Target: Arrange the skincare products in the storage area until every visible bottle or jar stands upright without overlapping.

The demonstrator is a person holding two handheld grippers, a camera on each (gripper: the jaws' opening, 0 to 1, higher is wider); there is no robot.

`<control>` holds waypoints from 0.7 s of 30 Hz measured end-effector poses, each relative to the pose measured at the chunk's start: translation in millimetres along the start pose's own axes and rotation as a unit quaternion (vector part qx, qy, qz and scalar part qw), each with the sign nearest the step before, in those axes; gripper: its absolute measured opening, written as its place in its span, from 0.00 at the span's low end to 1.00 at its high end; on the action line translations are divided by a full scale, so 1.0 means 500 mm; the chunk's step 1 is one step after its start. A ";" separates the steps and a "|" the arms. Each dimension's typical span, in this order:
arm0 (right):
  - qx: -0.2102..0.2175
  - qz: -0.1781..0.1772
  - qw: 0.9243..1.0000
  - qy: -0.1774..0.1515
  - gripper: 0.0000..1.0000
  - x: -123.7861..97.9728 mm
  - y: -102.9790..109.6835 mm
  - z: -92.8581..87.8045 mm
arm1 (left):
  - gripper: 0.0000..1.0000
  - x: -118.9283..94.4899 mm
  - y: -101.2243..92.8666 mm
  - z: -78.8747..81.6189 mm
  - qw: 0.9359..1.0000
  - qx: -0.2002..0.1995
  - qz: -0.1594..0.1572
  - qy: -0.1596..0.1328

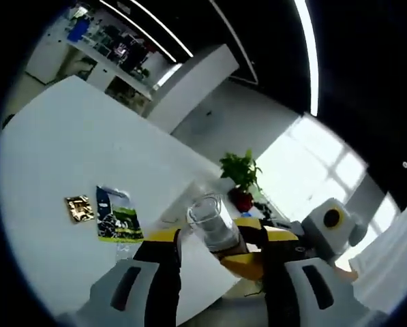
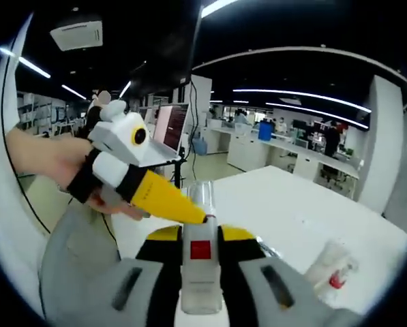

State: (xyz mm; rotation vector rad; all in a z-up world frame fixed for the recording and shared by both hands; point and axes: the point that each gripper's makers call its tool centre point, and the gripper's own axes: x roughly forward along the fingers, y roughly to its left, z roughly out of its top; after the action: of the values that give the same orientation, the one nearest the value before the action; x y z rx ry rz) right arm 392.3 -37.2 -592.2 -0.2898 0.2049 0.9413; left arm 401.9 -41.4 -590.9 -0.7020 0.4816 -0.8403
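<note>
Clear bottle (image 2: 201,255) between both grippers' jaws

clear bottle (image 2: 200,272) base hidden between jaws; far bottle (image 2: 329,267) label blurred, possibly red; sachet (image 1: 79,208) print unreadable.

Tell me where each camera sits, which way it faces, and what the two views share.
Left gripper view: rides the left gripper, looking across the white table toward a potted plant and windows; the right gripper enters from the right.
Right gripper view: rides the right gripper, looking over the table into the office; the left gripper and the hand holding it show.
Shared: the clear bottle, held between both.
</note>
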 end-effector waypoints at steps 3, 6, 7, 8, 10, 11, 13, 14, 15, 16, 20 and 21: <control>-0.005 0.000 1.000 0.000 0.19 -0.002 0.002 0.004 | 0.29 0.000 -0.006 0.006 1.000 0.004 -0.004 -0.009; -0.001 -0.002 1.000 -0.002 0.19 -0.004 0.002 0.005 | 0.27 0.001 -0.011 0.008 1.000 0.007 -0.006 -0.013; 0.000 -0.002 1.000 -0.002 0.19 -0.005 0.002 0.005 | 0.27 0.001 -0.012 0.008 1.000 0.007 -0.006 -0.013; -0.001 -0.002 1.000 -0.001 0.19 -0.005 0.003 0.004 | 0.25 0.001 -0.012 0.007 1.000 0.008 -0.005 -0.013; -0.001 -0.002 1.000 -0.001 0.19 -0.007 0.004 0.004 | 0.24 0.001 -0.010 0.007 1.000 0.012 -0.001 -0.013; -0.001 -0.002 1.000 -0.001 0.19 -0.008 0.005 0.003 | 0.23 0.001 -0.011 0.006 1.000 0.012 -0.001 -0.011; -0.003 -0.003 1.000 0.004 0.19 -0.010 0.006 0.000 | 0.23 0.003 -0.016 0.002 1.000 0.017 0.001 -0.007; -0.004 -0.003 1.000 0.005 0.19 -0.010 0.007 -0.002 | 0.22 0.003 -0.017 0.001 1.000 0.021 0.002 -0.006; -0.003 -0.003 1.000 0.006 0.20 -0.011 0.007 -0.003 | 0.22 0.003 -0.019 0.001 1.000 0.025 0.004 -0.006; -0.002 -0.004 1.000 0.007 0.20 -0.012 0.008 -0.005 | 0.21 0.003 -0.020 0.000 1.000 0.028 0.005 -0.005; 0.006 -0.007 1.000 0.009 0.20 -0.017 0.008 -0.010 | 0.18 0.004 -0.035 0.001 0.999 0.051 0.001 -0.001; 0.010 -0.008 1.000 0.007 0.20 -0.020 0.008 -0.010 | 0.18 0.005 -0.037 0.000 0.998 0.057 0.001 0.004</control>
State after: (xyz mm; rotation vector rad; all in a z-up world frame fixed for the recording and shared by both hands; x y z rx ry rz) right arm 383.3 -44.4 -594.8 -0.2796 0.2252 0.9203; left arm 393.9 -52.1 -577.9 -0.5946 0.4376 -0.8619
